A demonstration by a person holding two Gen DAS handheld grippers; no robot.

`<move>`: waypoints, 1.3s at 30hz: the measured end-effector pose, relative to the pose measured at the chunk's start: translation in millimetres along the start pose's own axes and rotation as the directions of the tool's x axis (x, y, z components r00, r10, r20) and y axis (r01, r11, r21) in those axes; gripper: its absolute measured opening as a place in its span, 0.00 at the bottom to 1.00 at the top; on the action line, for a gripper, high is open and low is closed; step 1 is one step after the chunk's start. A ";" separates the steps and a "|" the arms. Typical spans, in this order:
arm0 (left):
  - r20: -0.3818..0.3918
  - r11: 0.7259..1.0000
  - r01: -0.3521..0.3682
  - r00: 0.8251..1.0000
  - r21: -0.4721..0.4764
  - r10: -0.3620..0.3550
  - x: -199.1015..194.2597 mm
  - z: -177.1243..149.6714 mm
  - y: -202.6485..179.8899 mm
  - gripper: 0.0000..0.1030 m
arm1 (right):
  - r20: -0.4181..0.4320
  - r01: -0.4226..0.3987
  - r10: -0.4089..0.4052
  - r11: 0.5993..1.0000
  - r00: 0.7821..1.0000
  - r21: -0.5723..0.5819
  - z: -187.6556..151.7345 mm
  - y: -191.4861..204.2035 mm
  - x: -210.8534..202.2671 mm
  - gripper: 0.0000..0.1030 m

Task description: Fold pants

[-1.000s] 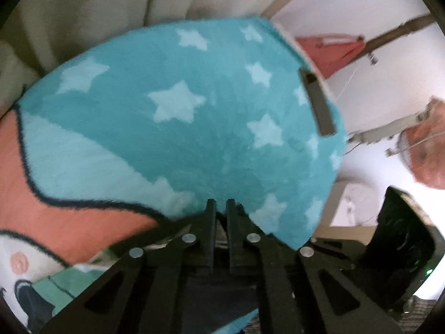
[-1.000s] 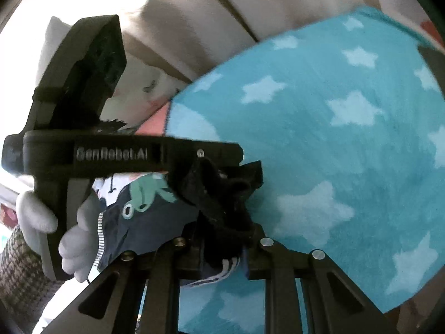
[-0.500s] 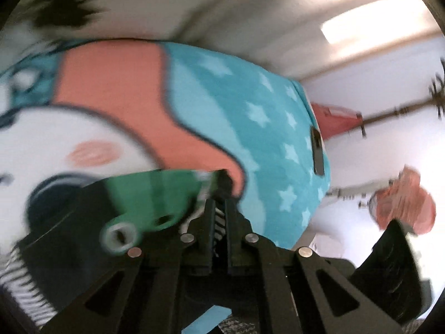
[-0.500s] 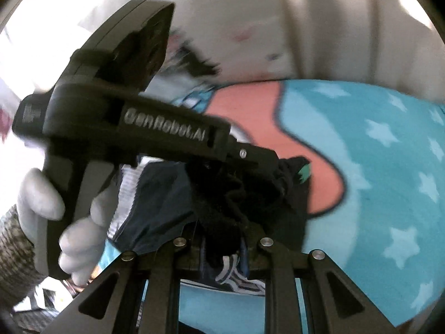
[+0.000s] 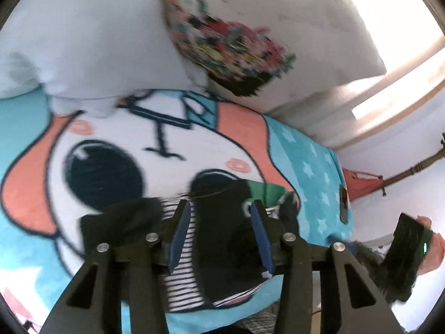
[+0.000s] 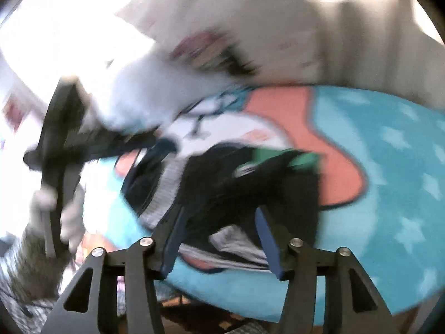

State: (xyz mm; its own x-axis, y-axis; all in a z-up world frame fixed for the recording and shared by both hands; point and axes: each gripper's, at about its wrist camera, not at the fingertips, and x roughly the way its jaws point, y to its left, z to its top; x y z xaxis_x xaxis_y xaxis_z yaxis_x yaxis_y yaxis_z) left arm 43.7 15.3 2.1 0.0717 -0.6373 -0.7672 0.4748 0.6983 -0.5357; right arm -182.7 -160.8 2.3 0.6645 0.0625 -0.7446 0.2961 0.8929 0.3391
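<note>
Pants [image 5: 222, 236]: dark, striped trim and green print, bunched on the blanket [image 5: 314, 172], at 6 o'clock in both views.
Left gripper [image 5: 221, 208]: jaws opening, cloth between them, pads clear of it.
Right gripper [image 6: 219, 217]: jaws opening over the pants, holding nothing.
Pillow [image 5: 83, 41]: at 11 o'clock.
</note>
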 end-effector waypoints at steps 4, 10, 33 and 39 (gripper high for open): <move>0.024 0.999 -0.036 0.999 -0.033 0.037 -11.8 -4.4 21.2 0.42 | -0.011 0.143 -0.143 0.983 0.990 0.112 16.0 -32.1 5.7 0.25; 0.040 0.993 -0.102 0.994 -0.064 0.104 -24.6 -17.3 42.5 0.42 | -0.114 0.094 -0.088 0.994 0.990 0.050 20.5 3.8 72.8 0.17; 0.008 0.950 -0.152 0.987 -0.275 0.160 -36.1 -73.0 120.4 0.42 | -0.384 -0.192 0.148 0.978 0.911 -0.079 62.0 149.3 156.3 0.64; 0.024 0.947 -0.153 0.986 -0.284 0.166 -50.6 -87.9 131.6 0.42 | -0.509 -0.087 -0.054 0.964 0.859 -0.250 55.6 214.7 233.2 0.72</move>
State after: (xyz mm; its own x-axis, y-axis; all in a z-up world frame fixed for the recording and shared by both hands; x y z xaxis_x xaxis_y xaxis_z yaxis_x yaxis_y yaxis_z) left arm 25.5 168.1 -60.6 0.1711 -0.5200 -0.8368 0.1892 0.8509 -0.4901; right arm 74.0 20.7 -66.5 0.2053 0.2321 -0.9508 0.0566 0.9670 0.2483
